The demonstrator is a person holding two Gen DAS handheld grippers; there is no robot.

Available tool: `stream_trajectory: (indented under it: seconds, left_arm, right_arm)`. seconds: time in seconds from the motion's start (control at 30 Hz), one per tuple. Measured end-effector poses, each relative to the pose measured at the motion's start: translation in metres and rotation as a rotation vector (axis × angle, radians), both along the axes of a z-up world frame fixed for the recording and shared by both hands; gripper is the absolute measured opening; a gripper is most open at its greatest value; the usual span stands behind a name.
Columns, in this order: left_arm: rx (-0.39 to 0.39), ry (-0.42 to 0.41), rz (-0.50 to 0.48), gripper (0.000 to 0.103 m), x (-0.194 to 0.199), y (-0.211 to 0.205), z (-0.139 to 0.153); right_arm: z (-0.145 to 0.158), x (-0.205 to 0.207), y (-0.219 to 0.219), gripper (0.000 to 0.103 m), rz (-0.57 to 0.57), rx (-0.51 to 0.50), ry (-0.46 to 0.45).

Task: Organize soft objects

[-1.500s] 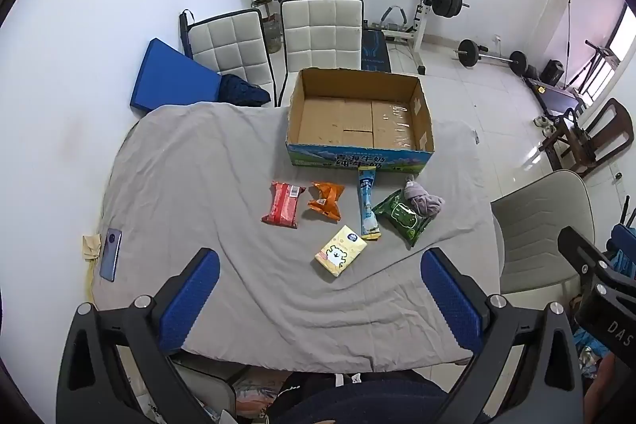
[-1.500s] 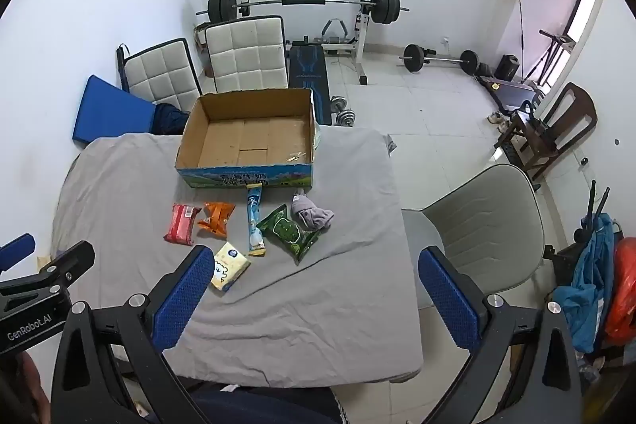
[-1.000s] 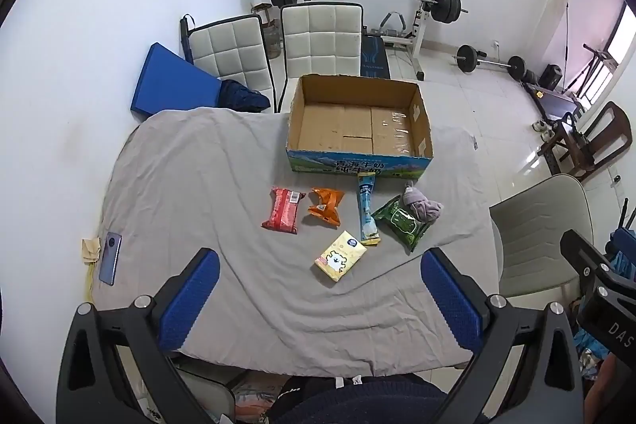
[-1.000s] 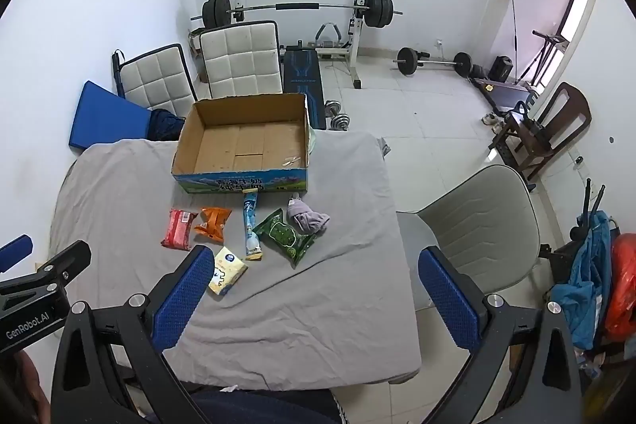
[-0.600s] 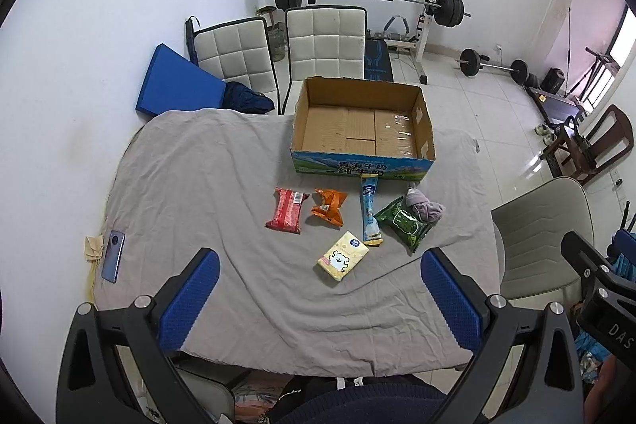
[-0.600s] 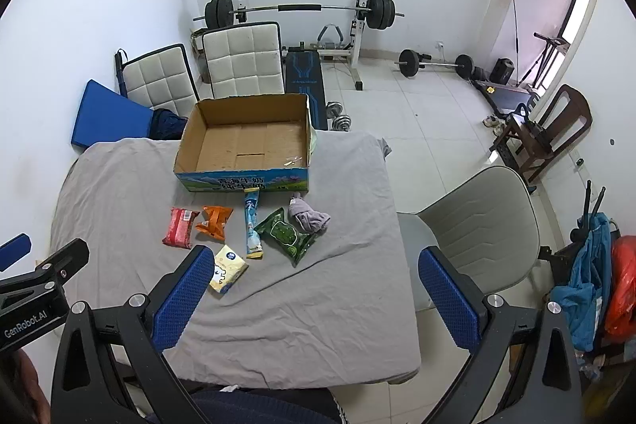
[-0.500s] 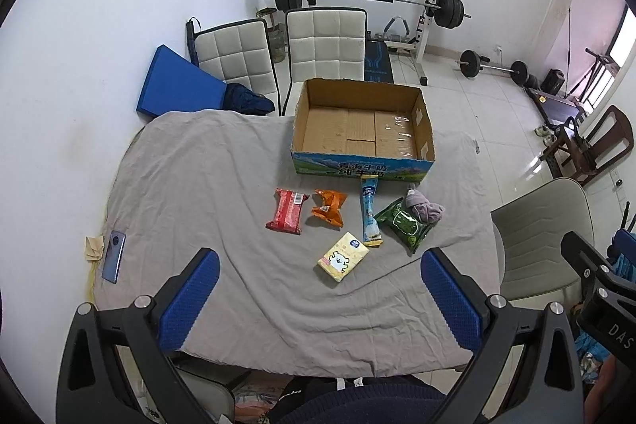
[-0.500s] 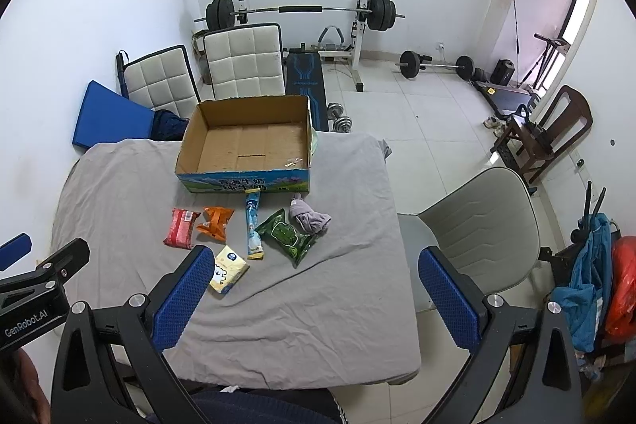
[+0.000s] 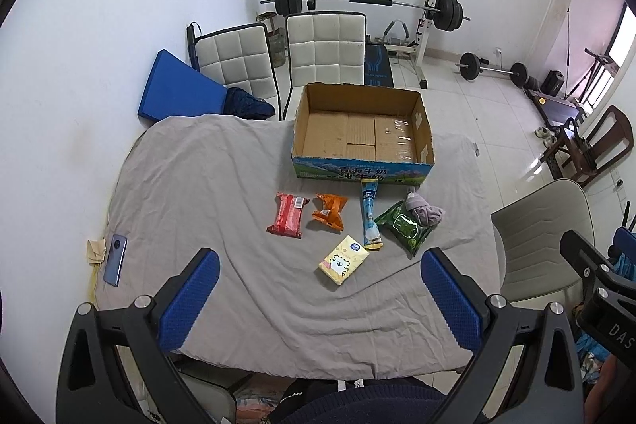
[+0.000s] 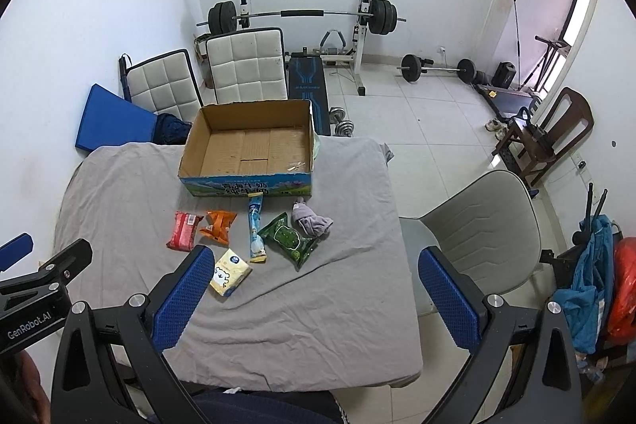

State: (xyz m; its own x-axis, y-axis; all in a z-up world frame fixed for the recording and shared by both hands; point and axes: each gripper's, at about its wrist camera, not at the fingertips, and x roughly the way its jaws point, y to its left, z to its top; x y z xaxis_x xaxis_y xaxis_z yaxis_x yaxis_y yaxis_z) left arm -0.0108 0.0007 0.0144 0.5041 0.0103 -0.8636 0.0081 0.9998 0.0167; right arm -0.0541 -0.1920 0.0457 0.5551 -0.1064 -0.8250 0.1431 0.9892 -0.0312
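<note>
Both grippers hang high over the near edge of the table (image 9: pixel 190 185), which is draped in a grey cloth; the left gripper (image 9: pixel 318 299) has its blue-padded fingers spread wide with nothing between them, and the right gripper (image 10: pixel 316 295) is spread just as wide and equally empty. At the far side of the cloth sits an open cardboard box (image 9: pixel 362 130), nothing inside it but its taped bottom; the soft things lie in a loose row on the cloth just in front of it. From the left: a red packet (image 9: pixel 287 214); an orange packet (image 9: pixel 329 211) close beside it; a long blue tube-shaped packet (image 9: pixel 369 213) whose far end touches the box's front wall; a green wipes pack (image 9: pixel 402 227) with a bunched purple cloth (image 9: pixel 424 210) resting against its far corner. A yellow tissue pack (image 9: pixel 343 259) lies nearer the grippers, apart from the row. A phone (image 9: pixel 115 254) rests at the table's left edge; a grey chair (image 10: pixel 481 225) stands to the right.
</note>
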Motion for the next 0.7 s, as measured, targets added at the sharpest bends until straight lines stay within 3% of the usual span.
stream_trajectory:
  seconds: [0.7]
  left_arm:
    - [0.003,-0.013,0.000,0.103,0.0026,-0.0031,0.0048]
  right_arm:
    - [0.0052,0.0013,-0.0017,0.103,0.008,0.006,-0.015]
